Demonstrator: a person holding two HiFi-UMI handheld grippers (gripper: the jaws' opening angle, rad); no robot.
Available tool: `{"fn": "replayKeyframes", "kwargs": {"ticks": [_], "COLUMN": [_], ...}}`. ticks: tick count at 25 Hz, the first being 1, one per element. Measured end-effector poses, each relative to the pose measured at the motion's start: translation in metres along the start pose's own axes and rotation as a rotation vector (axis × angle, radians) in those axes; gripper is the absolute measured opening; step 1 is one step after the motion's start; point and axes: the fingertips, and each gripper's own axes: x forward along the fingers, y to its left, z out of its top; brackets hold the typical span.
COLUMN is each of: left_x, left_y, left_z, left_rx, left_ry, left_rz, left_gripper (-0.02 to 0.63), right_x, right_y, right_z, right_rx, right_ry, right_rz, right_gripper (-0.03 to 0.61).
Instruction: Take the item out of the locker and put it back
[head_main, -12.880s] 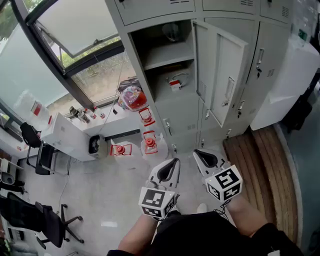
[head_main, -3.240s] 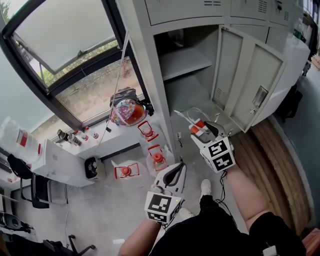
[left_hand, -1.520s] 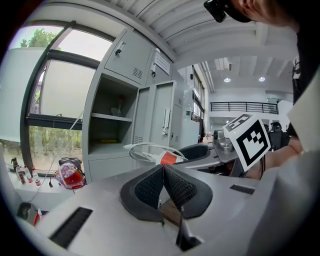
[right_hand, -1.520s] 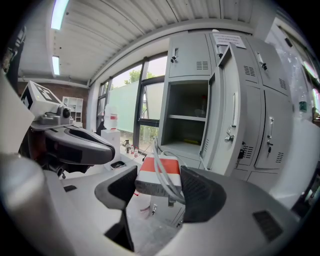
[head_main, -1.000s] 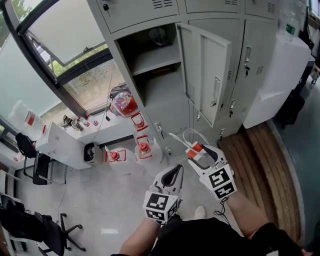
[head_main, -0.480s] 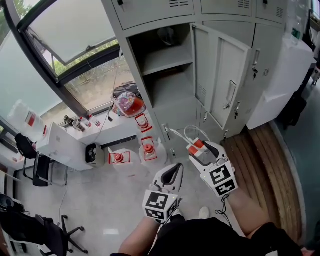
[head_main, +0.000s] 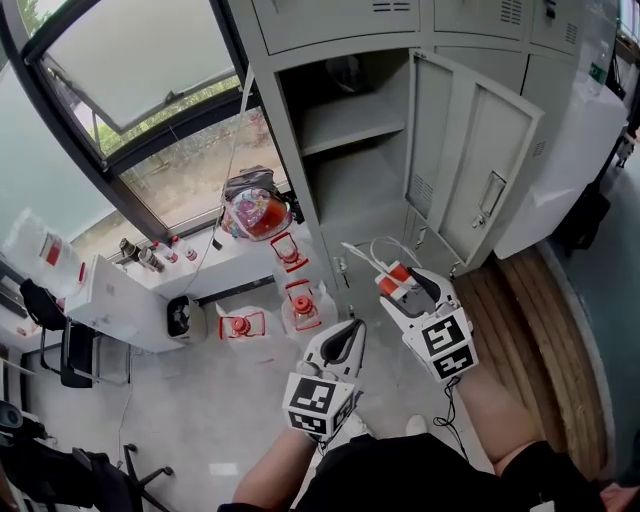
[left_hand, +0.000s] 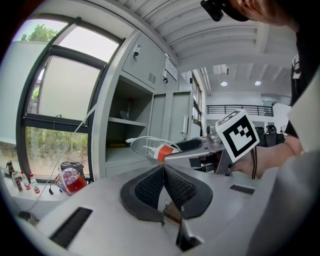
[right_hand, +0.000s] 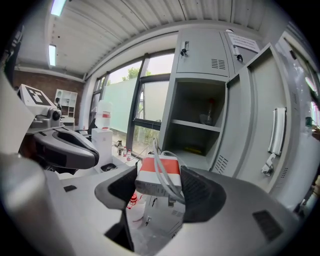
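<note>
- Orange-banded and white, the small block (head_main: 393, 279) with a white cable (head_main: 372, 250) looped about it is outside the locker (head_main: 292, 150), low in front of the open compartment.
- The right tongs (right_hand: 158, 184) pinch this block, with a black pad pressing on each side. The cable runs across the block's face.
- The left tongs (left_hand: 163, 169) are pressed together with nothing between them. In the head view they sit just beside the right pair, to its left and a little lower.
- The locker's door (head_main: 482, 170) stands swung out to the right.
- A shelf (head_main: 350, 118) splits the open compartment into an upper and a lower part.
- Left of the locker, a multicoloured round bag (head_main: 255, 213) rests on the white ledge (head_main: 215, 262) under the window.
- Clear jugs with red caps (head_main: 301, 303) stand on the floor just below that ledge.
</note>
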Motion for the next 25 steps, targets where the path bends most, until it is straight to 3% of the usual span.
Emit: {"fn": "replayKeyframes", "kwargs": {"ticks": [15,25], "left_x": [0.001,0.018], "left_y": [0.056,0.071], "left_z": [0.005,0.009], "left_rx": [0.039,0.038], "left_ry": [0.003,0.0], "left_rz": [-0.1,-0.087], "left_gripper": [0.017,0.017], "right_x": [0.062,0.099], "right_y": [-0.011,-0.039], "right_z": [0.023,0.032], "right_rx": [-0.01,-0.029], "right_ry": [0.036,0.038], "right_rz": [-0.114,-0.121], "right_gripper": [0.324,0.324]}}
